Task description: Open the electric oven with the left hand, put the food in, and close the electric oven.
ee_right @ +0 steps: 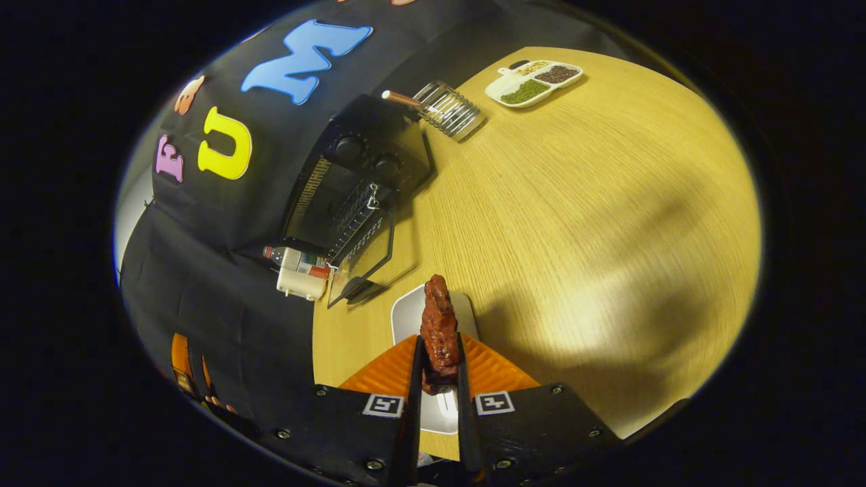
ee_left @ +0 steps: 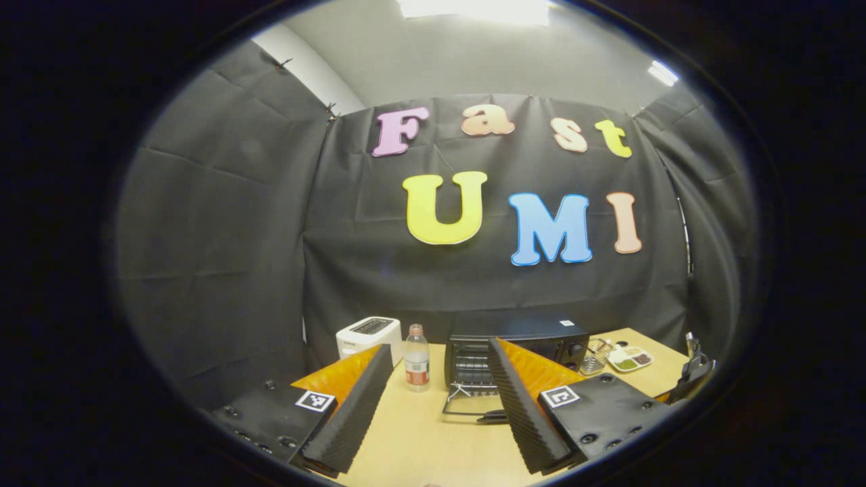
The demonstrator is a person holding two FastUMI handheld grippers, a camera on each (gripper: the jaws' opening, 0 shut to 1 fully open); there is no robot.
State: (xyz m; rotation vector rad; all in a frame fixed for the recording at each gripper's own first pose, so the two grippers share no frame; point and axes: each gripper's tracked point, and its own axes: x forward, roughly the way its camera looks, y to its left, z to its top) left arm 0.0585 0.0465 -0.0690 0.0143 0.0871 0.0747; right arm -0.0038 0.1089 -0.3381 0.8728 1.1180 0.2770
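Observation:
The black electric oven [ee_left: 517,348] stands at the back of the wooden table, its glass door [ee_left: 473,406] folded down flat and the wire rack visible inside. My left gripper [ee_left: 440,362] hangs open in front of it with nothing between the fingers. In the right gripper view the oven [ee_right: 355,179] lies upper left with its door [ee_right: 365,260] open. My right gripper [ee_right: 440,348] is shut on a reddish-brown piece of meat [ee_right: 440,325], held above a white plate [ee_right: 406,318] on the table.
A white toaster [ee_left: 369,336] and a bottle with a red label [ee_left: 417,366] stand left of the oven. A wire basket [ee_right: 450,108] and a divided tray of beans [ee_right: 534,82] sit to its right. Bare tabletop [ee_right: 609,223] spreads beyond the plate.

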